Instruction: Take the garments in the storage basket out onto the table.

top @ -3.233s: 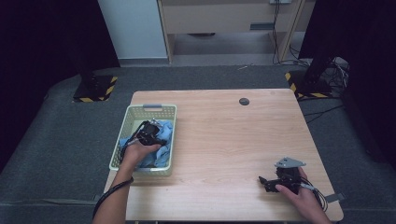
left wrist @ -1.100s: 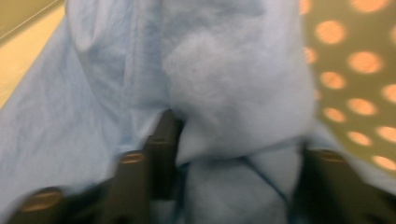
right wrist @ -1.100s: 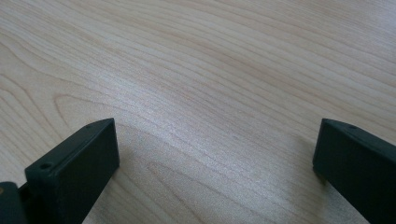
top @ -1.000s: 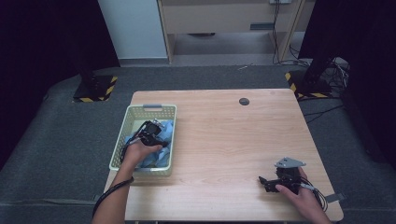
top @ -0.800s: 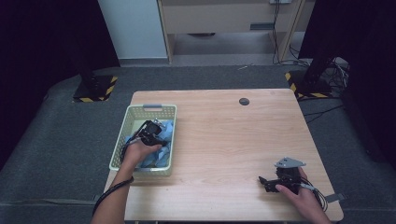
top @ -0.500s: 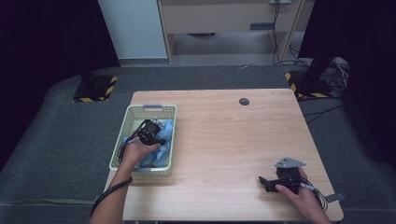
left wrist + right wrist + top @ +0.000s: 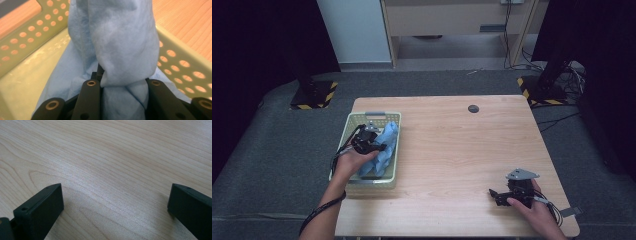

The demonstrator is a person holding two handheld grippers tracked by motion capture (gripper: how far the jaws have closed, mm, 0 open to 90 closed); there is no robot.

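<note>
A pale green perforated basket [image 7: 383, 115] stands at the table's left side with a crumpled blue cloth [image 7: 384, 145] in it. My left gripper [image 7: 380, 147] is inside the basket, shut on the blue cloth. In the left gripper view a thick fold of the cloth [image 7: 120, 42] is bunched between the two black jaws of the left gripper [image 7: 122, 83] and rises above them, with the basket wall [image 7: 25, 37] behind. My right gripper [image 7: 493, 194] rests near the front right corner of the table. Its jaws stand wide open over bare wood [image 7: 112, 157], holding nothing [image 7: 115, 195].
A small dark round disc [image 7: 473, 108] lies near the table's far edge. The light wooden tabletop [image 7: 462, 150] stretches between the basket and the right gripper. Dark floor mats surround the table, and stands with cables sit at the far right.
The left hand has shifted slightly inside the basket, and the blue cloth now stands more bunched toward the basket's right wall. The right gripper has stayed still.
</note>
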